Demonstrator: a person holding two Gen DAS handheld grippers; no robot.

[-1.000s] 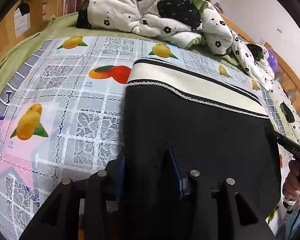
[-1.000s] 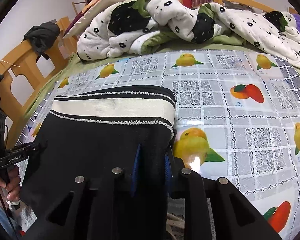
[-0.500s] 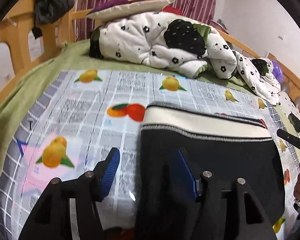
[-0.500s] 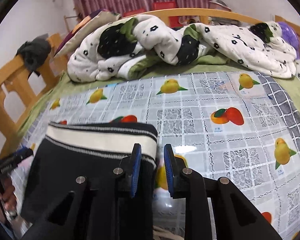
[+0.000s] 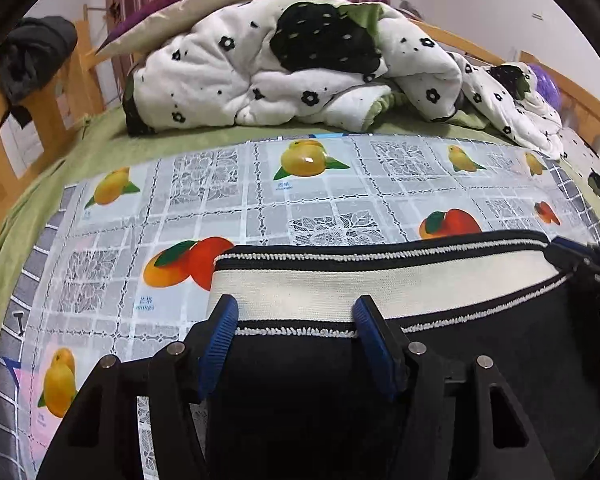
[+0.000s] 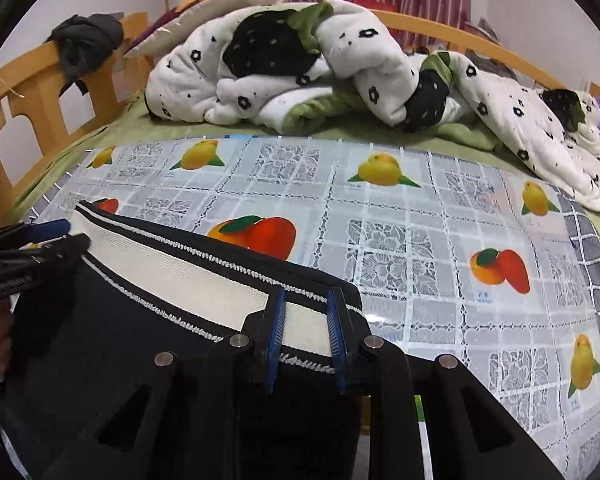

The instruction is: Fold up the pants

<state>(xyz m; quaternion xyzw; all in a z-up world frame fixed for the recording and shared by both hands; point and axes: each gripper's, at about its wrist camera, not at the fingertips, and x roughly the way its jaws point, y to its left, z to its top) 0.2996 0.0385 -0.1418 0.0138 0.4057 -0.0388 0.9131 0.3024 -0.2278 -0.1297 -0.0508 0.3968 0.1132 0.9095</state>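
L gripper (image 5: pixel 296 322) fingers opening over pants (image 5: pixel 380 380) waistband (no contact); R gripper (image 6: pixel 306 322) fingers apart.

We see the pants (image 5: pixel 380 380) lying on the near part of the tablecloth (image 5: pixel 228 200), waistband (image 5: pixel 380 276) on their far side. Behind the tablecloth the quilt (image 5: pixel 300 64) is heaped on the bed, a pillow (image 5: pixel 204 4) at its far left, a garment (image 6: pixel 86 40) hung over the left rail (image 6: pixel 32 80)
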